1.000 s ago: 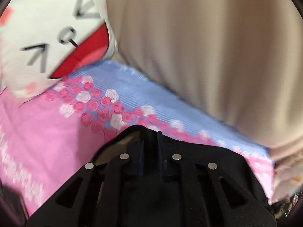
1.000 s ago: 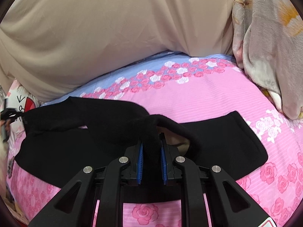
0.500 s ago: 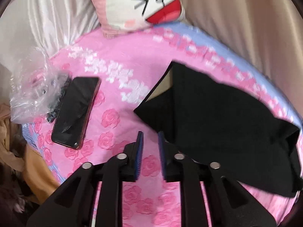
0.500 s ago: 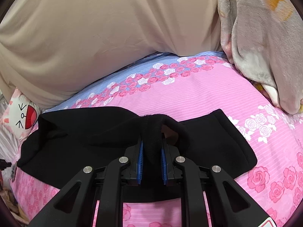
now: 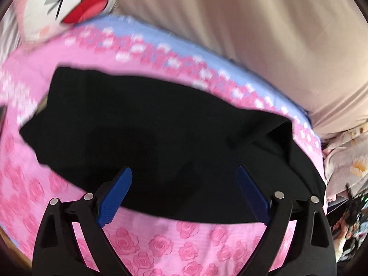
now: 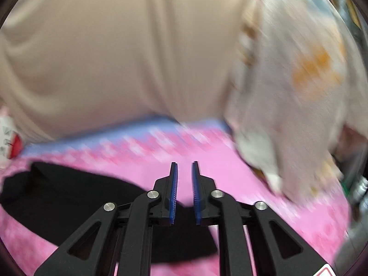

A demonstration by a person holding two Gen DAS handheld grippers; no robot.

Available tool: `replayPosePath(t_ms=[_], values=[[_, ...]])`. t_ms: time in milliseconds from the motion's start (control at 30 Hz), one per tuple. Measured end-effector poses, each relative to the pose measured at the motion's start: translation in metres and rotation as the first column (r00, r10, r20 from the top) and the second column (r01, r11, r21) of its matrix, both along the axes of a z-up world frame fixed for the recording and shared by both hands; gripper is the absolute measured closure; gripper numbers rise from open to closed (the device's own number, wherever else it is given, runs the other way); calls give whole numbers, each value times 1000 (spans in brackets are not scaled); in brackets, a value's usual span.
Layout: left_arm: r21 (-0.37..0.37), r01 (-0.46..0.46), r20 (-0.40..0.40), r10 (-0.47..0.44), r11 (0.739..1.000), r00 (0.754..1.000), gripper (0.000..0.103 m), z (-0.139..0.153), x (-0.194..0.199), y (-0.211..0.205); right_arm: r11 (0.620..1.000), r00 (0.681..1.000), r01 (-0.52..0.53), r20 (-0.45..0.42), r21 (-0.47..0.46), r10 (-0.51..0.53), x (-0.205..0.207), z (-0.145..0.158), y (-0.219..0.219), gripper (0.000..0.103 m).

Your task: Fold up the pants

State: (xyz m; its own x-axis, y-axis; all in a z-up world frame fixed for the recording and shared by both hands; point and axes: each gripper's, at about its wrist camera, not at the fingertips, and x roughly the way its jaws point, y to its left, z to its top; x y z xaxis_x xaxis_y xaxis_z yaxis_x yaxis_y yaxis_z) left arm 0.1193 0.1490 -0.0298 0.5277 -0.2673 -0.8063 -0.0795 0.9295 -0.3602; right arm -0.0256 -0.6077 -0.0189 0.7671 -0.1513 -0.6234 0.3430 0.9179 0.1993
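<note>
Both sets of tongs let go of the black pants (image 5: 161, 142), which now lie folded in a long dark band across the pink rose-print bed sheet (image 5: 161, 246).

A second ago we have cloth pinched in each grip. Now the left tongs (image 5: 184, 195) stand wide apart, their jaws having just been opening, with nothing between the blue pads (image 5: 115, 197); the near edge of the pants lies on the bed beneath them. The right tongs (image 6: 184, 191) show a narrow gap, their jaws having just eased open a little, and that gap is bare where a half second ago a thick roll of fabric fills it. In the right wrist view the pants (image 6: 69, 191) sit low and to the left, and these tongs now point at open sheet.

Behind the bed hang a beige curtain (image 5: 264, 34) and a flowered blanket (image 6: 299, 80); a cartoon-face pillow (image 5: 69, 7) rests at the far corner.

We judge that one fold has been laid and released. The bundle looks fairly flat, though its right end bunches up, so a further fold or some smoothing may remain.
</note>
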Motion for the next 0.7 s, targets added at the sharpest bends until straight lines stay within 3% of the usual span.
replayPosePath(t_ms=[100,167,200,300,367,400,433,467,500,567,633,700], values=[[-57,-84,-65,80,995,995,13,-23,-1,15,969,1000,-5,30,247,-2,-24,-26,-12,82],[-116,-137,-94,127,984,987,13,-34,1,26,935,998,-57,47,351,43,-25,-37,0,37],[-128,-150,-96,138,980,986,13,-35,3,28,921,997,-78,46,381,66,-20,-41,8,31],[-103,-132,-71,125,986,990,13,-35,13,18,883,992,-121,20,454,125,11,-56,23,27],[-106,-116,-69,109,988,992,10,-39,20,13,882,991,-99,-39,460,132,29,-72,27,27],[-121,-127,-88,117,985,989,10,-44,23,14,873,987,-99,-65,477,147,39,-80,30,28],[-144,-151,-118,134,978,984,10,-49,25,19,857,984,-107,-68,504,163,49,-89,33,46],[-191,-183,-149,156,964,976,10,-57,25,25,846,980,-115,-78,520,182,58,-95,36,88],[-231,-207,-154,174,951,973,10,-62,23,30,846,979,-122,-76,519,188,64,-92,39,95],[-271,-230,-148,195,935,969,10,-59,20,40,858,983,-171,26,485,182,59,-62,41,96],[-252,-251,-137,222,935,965,10,-53,19,48,895,976,-207,151,394,159,39,-17,36,99],[-237,-261,-120,239,936,964,10,-48,16,56,947,984,-137,146,290,98,25,0,25,99]])
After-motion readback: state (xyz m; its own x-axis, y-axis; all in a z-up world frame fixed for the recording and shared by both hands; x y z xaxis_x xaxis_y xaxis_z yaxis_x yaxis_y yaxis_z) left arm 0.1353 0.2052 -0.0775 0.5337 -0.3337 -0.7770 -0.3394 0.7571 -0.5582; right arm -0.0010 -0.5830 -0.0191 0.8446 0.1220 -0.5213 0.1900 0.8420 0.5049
